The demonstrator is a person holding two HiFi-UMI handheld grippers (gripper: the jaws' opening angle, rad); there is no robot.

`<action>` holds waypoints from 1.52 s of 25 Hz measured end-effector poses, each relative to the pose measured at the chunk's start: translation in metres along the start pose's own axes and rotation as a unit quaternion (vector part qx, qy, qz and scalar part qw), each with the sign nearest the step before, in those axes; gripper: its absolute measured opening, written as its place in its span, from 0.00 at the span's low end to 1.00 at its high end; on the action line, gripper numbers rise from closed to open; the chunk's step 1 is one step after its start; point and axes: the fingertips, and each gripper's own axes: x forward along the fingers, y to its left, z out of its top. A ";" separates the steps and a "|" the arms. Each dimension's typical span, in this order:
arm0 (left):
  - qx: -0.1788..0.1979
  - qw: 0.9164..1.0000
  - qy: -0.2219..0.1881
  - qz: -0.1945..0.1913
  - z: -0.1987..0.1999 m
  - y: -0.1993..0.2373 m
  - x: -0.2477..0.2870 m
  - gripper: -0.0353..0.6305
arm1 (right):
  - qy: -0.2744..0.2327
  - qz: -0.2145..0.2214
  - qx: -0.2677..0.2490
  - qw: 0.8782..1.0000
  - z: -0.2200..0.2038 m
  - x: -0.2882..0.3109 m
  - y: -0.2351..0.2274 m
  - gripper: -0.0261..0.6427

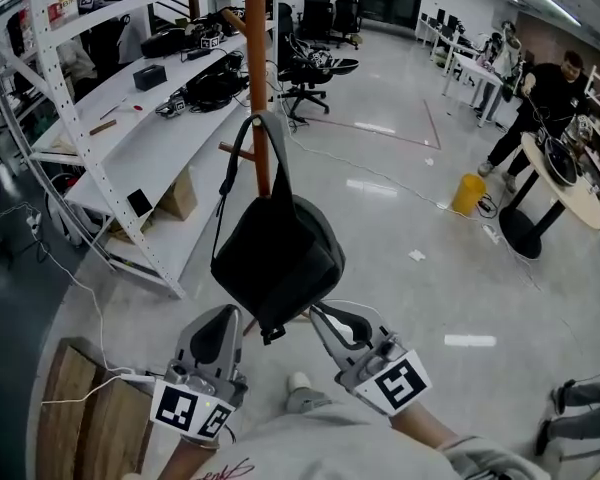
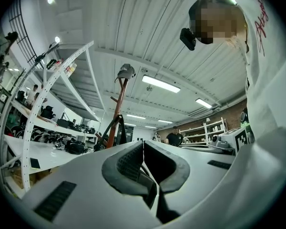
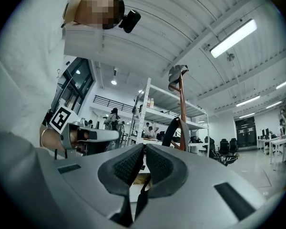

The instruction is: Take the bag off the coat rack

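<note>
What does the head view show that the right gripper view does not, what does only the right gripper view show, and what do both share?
Head view only: the body of the black bag hanging on the coat rack, and a yellow bin on the floor. Right gripper view only: a cap atop the rack, and ceiling lights. Both: the rack's pole, the bag's strap, white shelving, the left gripper and right gripper, both shut.

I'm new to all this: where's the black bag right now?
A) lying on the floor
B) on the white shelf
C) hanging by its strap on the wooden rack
C: the black bag hangs by its strap from the coat rack.
</note>
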 end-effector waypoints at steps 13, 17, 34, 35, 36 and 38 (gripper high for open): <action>0.007 1.000 -0.001 0.016 -0.007 0.044 0.083 0.08 | 0.014 0.020 -0.007 1.000 -0.016 0.066 -0.072 0.08; 0.009 1.000 -0.005 0.022 -0.008 0.057 0.103 0.08 | 0.019 0.025 -0.001 1.000 -0.022 0.082 -0.092 0.08; 0.016 0.997 0.003 0.072 -0.021 0.095 0.143 0.08 | 0.046 0.040 0.053 0.997 -0.048 0.127 -0.143 0.08; 0.016 0.997 0.002 0.073 -0.021 0.096 0.143 0.08 | 0.042 0.038 0.055 0.997 -0.047 0.129 -0.144 0.08; 0.015 0.997 0.001 0.074 -0.021 0.097 0.144 0.08 | 0.041 0.032 0.058 0.997 -0.047 0.130 -0.146 0.08; 0.014 0.997 0.001 0.074 -0.021 0.097 0.144 0.08 | 0.045 0.009 0.063 0.997 -0.048 0.130 -0.153 0.08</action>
